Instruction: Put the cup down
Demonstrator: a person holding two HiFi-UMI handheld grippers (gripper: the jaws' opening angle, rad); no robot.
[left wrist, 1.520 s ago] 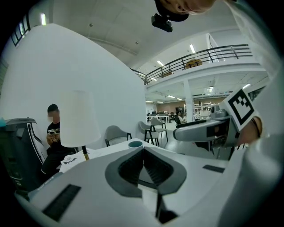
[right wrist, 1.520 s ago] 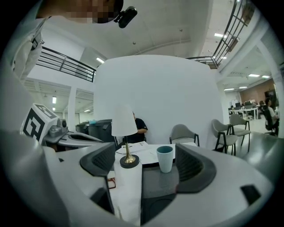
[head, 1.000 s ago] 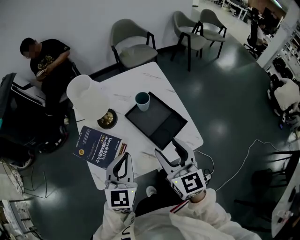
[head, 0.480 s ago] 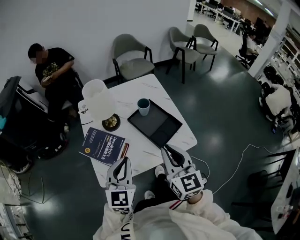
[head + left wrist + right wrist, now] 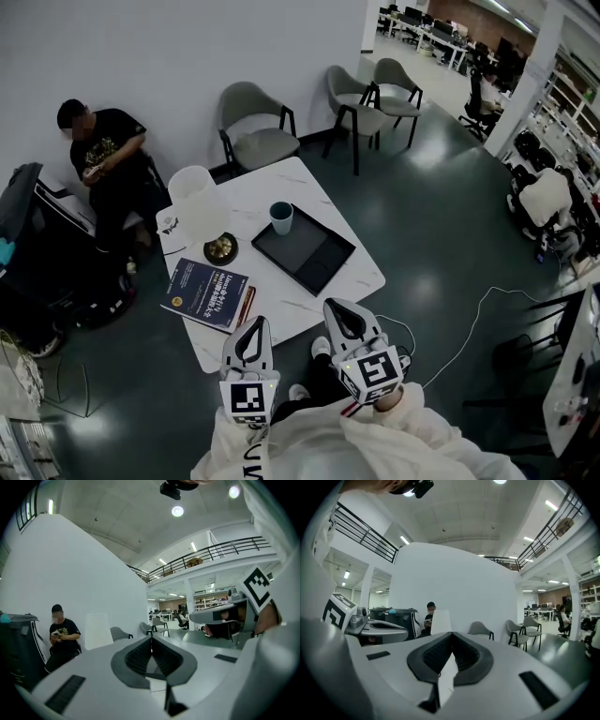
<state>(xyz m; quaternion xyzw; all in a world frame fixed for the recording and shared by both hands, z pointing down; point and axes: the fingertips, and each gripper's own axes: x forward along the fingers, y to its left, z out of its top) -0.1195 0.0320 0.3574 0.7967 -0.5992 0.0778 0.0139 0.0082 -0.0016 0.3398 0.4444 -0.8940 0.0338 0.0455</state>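
Observation:
The teal cup (image 5: pixel 281 217) stands upright at the far left edge of the dark tray (image 5: pixel 305 253) on the white table (image 5: pixel 281 183); I cannot tell whether it rests on the tray or just beside it. Both grippers hang off the table's near edge, well away from the cup. My left gripper (image 5: pixel 255 322) is shut with nothing in it, its pads meeting at the left gripper's tip (image 5: pixel 151 639). My right gripper (image 5: pixel 334 306) has just been closing and is now shut, with nothing between its jaws at the right gripper's tip (image 5: pixel 451 634).
A lamp with a white shade (image 5: pixel 195 197) and a blue book (image 5: pixel 208 292) share the table's left side. A seated person (image 5: pixel 103 150) is at far left by a dark bin. Grey chairs (image 5: pixel 251 127) stand behind the table. A cable (image 5: pixel 469 328) trails on the floor.
Both grippers have drawn back from the table towards me and risen. The right gripper's jaws went from open to shut, empty. The cup has stayed in place.

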